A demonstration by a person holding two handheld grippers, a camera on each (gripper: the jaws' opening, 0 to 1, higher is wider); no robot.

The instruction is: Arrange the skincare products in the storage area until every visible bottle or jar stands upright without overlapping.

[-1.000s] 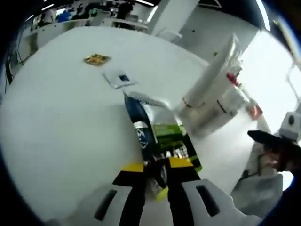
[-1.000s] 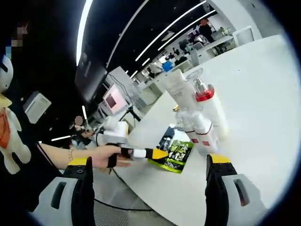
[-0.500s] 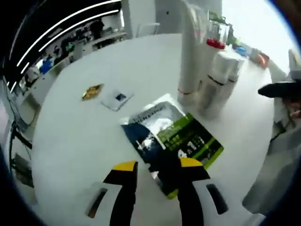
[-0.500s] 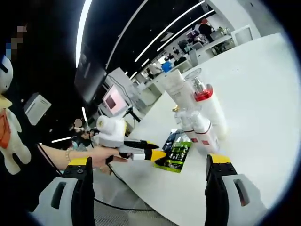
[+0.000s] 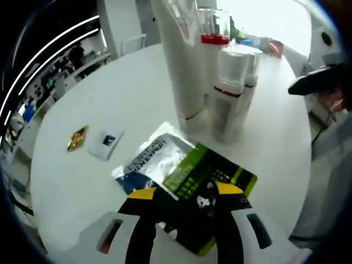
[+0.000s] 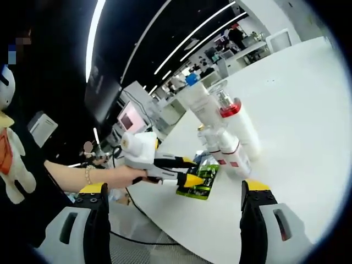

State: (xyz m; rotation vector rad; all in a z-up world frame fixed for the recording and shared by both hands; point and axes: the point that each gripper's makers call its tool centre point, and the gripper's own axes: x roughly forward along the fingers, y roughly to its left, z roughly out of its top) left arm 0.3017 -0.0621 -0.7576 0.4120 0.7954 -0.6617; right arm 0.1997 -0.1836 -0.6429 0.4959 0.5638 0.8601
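A green, black and silver pouch (image 5: 192, 184) lies flat on the white round table (image 5: 110, 82). My left gripper (image 5: 186, 192) is open, its yellow-tipped jaws standing over the pouch's near end. Behind the pouch stand a tall white tube (image 5: 179, 60), a pump bottle with a red collar (image 5: 212, 55) and two smaller white bottles with red bands (image 5: 231, 88), all upright and close together. The right gripper view shows the pouch (image 6: 202, 179), the tube (image 6: 201, 104), the red-collared bottle (image 6: 235, 118) and the small bottles (image 6: 228, 151). My right gripper (image 6: 176, 187) is wide open and holds nothing, off the table's edge.
A small gold packet (image 5: 78, 137) and a white and blue sachet (image 5: 105, 144) lie left of the pouch. A person's hand (image 6: 113, 179) holds the left gripper at the table's edge. A plush toy (image 6: 8, 148) hangs at the far left.
My left gripper was shut on the lifted pouch; it has opened and the pouch now lies flat on the table. The right gripper has stayed open.
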